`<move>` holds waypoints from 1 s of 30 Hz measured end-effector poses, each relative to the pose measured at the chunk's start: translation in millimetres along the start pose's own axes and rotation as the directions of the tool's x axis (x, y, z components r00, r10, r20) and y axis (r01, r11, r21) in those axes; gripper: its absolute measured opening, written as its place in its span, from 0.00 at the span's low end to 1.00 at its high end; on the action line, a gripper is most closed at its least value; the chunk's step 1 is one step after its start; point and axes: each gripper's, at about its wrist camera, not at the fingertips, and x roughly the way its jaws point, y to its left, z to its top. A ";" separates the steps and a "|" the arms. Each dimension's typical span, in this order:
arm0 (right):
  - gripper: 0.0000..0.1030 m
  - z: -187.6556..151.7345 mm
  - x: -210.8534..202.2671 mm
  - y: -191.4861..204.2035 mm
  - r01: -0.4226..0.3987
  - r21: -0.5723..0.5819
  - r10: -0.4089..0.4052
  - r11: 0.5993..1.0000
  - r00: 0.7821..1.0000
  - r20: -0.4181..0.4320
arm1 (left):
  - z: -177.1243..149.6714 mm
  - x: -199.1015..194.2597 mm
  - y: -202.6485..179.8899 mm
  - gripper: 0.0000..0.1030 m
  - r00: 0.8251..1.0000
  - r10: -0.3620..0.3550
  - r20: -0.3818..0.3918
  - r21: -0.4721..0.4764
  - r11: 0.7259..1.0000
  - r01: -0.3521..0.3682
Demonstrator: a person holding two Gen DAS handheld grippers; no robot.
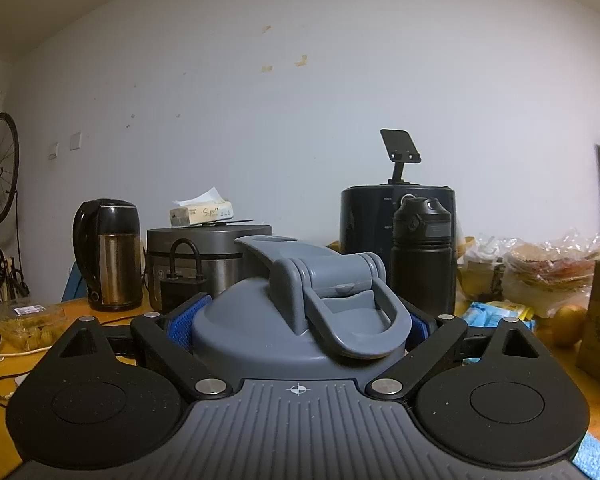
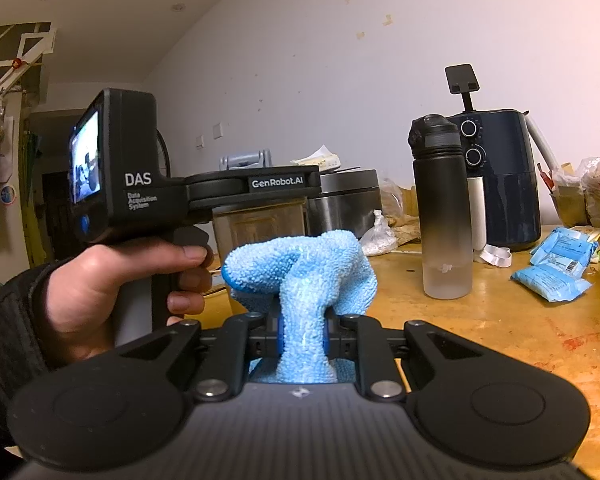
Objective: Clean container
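Observation:
My left gripper (image 1: 300, 322) is shut on a container with a grey flip-top lid (image 1: 240, 320); its blue pads (image 1: 188, 320) press on both sides just under the lid. In the right wrist view the container's translucent body (image 2: 260, 224) hangs below that gripper's jaws, and a hand (image 2: 112, 276) grips the handle. My right gripper (image 2: 302, 336) is shut on a light blue microfibre cloth (image 2: 300, 264). The cloth bunches up in front of the fingers, close to the container's right side; whether they touch I cannot tell.
On the wooden table (image 2: 500, 320) stand a black bottle (image 2: 444, 208), a dark air fryer (image 2: 496, 184), a rice cooker (image 1: 208, 256) with a tissue pack on top, and a kettle (image 1: 108, 256). Blue packets (image 2: 552, 276) and food bags lie at the right.

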 end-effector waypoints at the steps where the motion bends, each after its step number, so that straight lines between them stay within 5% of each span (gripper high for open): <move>1: 0.13 0.0 0.0 0.0 -0.001 0.001 0.001 1.000 1.000 0.000 | 0.4 0.2 0.4 0.92 1.000 -0.001 -0.002 -0.001 1.000 0.001; 20: 0.13 -1.7 1.1 -2.0 -0.001 0.010 0.001 1.000 1.000 -0.004 | -3.8 0.6 13.3 0.92 0.993 -0.119 0.022 0.013 0.993 0.119; 30: 0.13 -2.3 2.2 -1.8 -0.001 0.014 0.001 1.000 1.000 -0.004 | -6.6 5.0 25.4 0.92 0.973 -0.229 0.034 0.016 0.973 0.228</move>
